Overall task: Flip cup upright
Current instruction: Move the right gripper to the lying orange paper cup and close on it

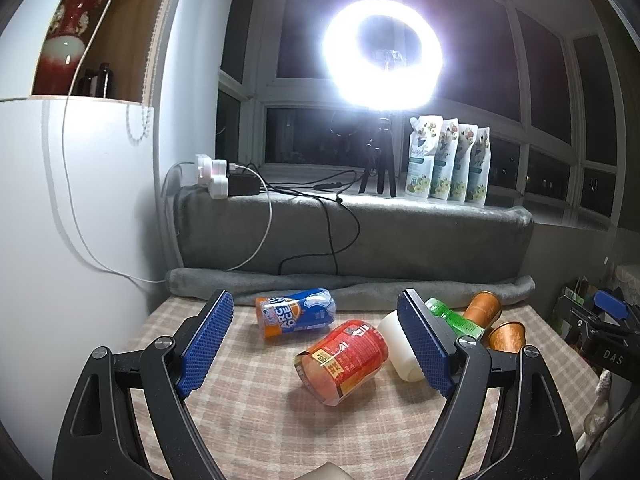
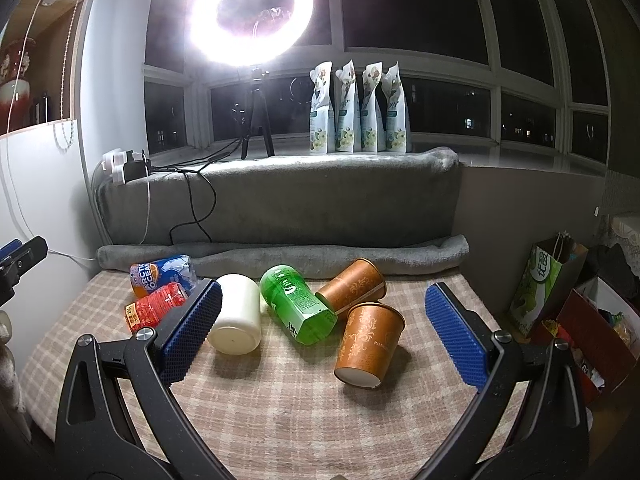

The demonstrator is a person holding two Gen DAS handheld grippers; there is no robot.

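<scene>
Several cups lie on their sides on the checked table cloth [image 2: 280,400]. In the right wrist view a white cup [image 2: 236,316], a green cup [image 2: 298,304] and two brown paper cups [image 2: 370,344] [image 2: 354,284] lie between the open fingers of my right gripper [image 2: 324,332]. In the left wrist view my left gripper [image 1: 316,344] is open and empty above a red cup [image 1: 342,360]. A blue-orange cup [image 1: 296,312] lies behind it. The white cup [image 1: 394,344] is partly hidden by the right finger.
A rolled grey blanket [image 2: 280,256] edges the table's far side below a covered sill [image 2: 280,200]. A ring light [image 2: 252,12] on a tripod, a power strip [image 1: 216,176] with cables and several refill pouches [image 2: 360,112] stand there. Bags and boxes [image 2: 560,292] stand at the right.
</scene>
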